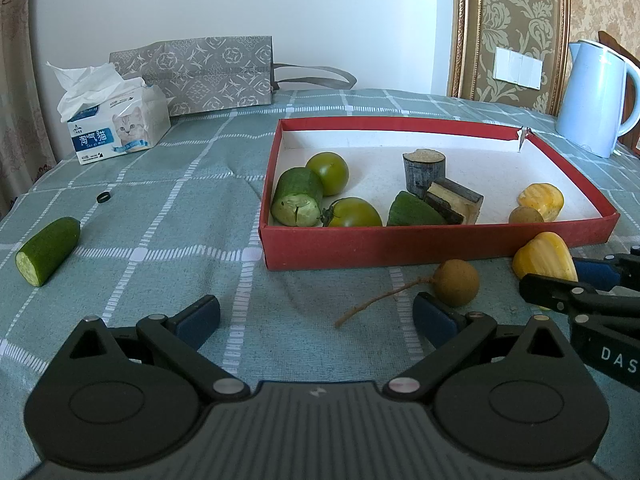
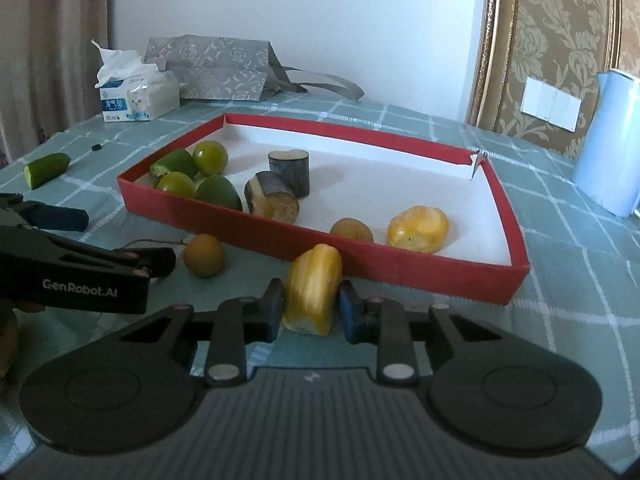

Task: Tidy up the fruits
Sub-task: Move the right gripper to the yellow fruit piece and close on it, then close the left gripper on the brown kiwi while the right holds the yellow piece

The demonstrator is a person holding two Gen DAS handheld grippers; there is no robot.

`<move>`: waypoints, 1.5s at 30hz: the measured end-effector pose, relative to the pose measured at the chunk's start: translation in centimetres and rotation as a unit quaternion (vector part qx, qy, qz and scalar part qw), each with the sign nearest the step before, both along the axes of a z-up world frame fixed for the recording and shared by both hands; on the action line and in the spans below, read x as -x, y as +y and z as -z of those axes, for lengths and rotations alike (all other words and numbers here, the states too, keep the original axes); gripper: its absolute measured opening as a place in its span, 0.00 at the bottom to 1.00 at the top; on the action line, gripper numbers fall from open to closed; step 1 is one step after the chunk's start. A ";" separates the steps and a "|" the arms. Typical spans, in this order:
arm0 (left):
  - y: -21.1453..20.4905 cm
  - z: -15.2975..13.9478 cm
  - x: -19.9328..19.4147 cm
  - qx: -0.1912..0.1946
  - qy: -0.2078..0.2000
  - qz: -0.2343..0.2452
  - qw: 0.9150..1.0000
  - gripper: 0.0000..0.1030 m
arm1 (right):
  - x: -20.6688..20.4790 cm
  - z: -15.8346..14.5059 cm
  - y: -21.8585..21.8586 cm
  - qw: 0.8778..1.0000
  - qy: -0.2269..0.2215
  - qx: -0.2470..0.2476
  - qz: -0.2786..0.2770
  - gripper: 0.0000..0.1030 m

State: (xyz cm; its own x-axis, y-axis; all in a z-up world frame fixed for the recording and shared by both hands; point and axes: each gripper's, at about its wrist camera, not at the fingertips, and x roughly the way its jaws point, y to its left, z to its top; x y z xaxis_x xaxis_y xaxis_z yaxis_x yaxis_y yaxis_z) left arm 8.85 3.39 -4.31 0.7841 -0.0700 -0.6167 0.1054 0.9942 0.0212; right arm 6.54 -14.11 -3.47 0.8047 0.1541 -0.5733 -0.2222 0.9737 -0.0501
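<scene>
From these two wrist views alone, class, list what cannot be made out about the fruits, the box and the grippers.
- Yellow fruit, right wrist view: the right gripper brackets it; pad contact unclear.
- Same fruit, left wrist view: its lower part hides behind the right gripper's finger.
- Kettle, right wrist view: cut off by the frame edge.
- Small black ring, left wrist view: too small to identify.
- Brown fruit in the red box, left wrist view: half hidden by the front wall.

yellow fruit (image 2: 312,292) | upright on cloth | between claw pads, beside red box (image 2: 400,268)
</scene>
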 end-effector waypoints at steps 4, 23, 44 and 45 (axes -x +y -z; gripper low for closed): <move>0.0 0.0 0.0 0.000 0.000 0.000 1.000 1.00 | 0.3 0.0 0.0 1.000 -0.002 0.002 -0.002 0.26; -0.1 -0.4 2.2 0.018 -0.010 0.057 0.998 1.00 | 1.5 0.0 -2.8 1.000 -0.004 -0.006 0.021 0.25; -4.6 -0.1 -0.9 -0.016 -0.016 0.031 0.999 0.91 | 1.7 -0.1 -3.2 0.999 0.001 -0.013 0.030 0.25; -4.7 -0.1 -0.9 -0.010 -0.016 0.034 0.999 0.85 | 1.6 0.0 -3.2 0.999 0.004 -0.014 0.030 0.25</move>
